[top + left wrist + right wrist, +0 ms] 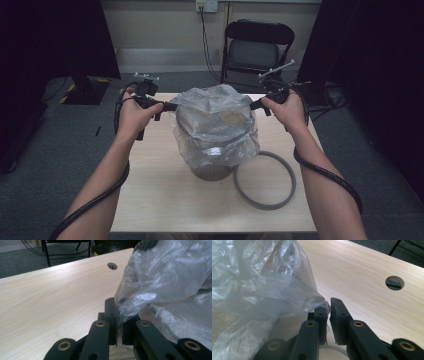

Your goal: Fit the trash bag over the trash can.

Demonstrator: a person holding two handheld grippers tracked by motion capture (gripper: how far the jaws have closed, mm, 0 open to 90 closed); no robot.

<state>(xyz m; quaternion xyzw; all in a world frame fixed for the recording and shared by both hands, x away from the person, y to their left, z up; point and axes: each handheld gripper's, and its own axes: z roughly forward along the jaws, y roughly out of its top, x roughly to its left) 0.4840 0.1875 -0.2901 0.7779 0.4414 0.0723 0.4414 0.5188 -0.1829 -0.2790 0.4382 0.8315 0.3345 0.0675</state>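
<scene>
A clear plastic bag (pixel 215 120) is draped over a round container (pixel 212 172) at the middle of the wooden table (pixel 165 190). My left gripper (pixel 167 106) is at the bag's upper left edge. In the left gripper view its jaws (pixel 117 315) are shut on a fold of the bag (pixel 162 277). My right gripper (pixel 256 104) is at the bag's upper right edge. In the right gripper view its jaws (pixel 328 311) pinch the tip of the bag's rim (pixel 262 290). Both grippers pull the film outward over the container's mouth.
A grey ring (pixel 265 180) lies flat on the table to the right of the container. A cable hole (pixel 112 265) (pixel 394 282) is in the tabletop near its far edge. A black folding chair (pixel 257 47) stands behind the table, with cables on the floor.
</scene>
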